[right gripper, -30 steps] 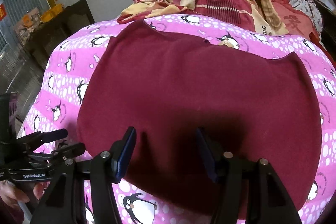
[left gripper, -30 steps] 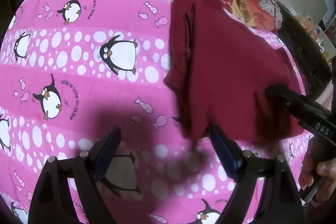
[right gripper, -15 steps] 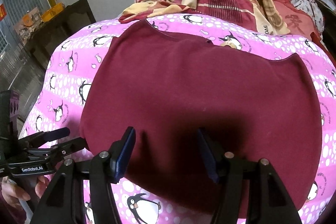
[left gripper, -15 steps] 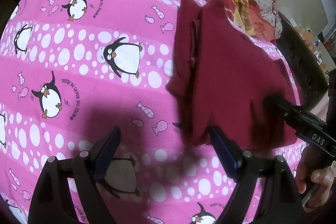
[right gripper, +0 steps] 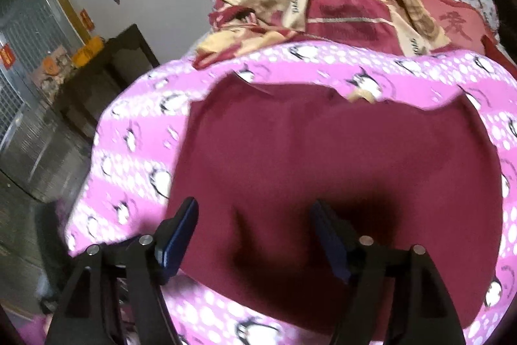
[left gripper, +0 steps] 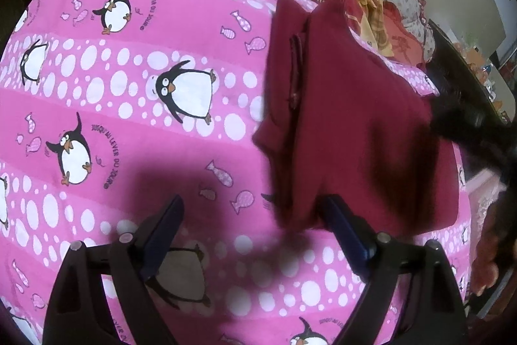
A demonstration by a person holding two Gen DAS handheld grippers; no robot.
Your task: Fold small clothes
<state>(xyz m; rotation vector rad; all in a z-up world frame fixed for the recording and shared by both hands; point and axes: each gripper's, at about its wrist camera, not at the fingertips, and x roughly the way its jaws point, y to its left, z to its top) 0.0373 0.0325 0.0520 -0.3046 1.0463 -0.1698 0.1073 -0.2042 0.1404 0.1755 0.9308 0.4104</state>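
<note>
The left wrist view alone shows the maroon garment (left gripper: 355, 125) from its side, with a seam and layered edge, and the right gripper (left gripper: 468, 125) blurred above its far side. The right wrist view alone shows the whole folded panel. Bare pink penguin sheet (left gripper: 129, 118) spreads beyond the left gripper (left gripper: 252, 225), whose wide jaws hold nothing; the garment's near corner lies by its right finger. The right gripper's (right gripper: 255, 228) jaws have just been opening, above the garment's (right gripper: 339, 157) near edge, nothing clamped.
</note>
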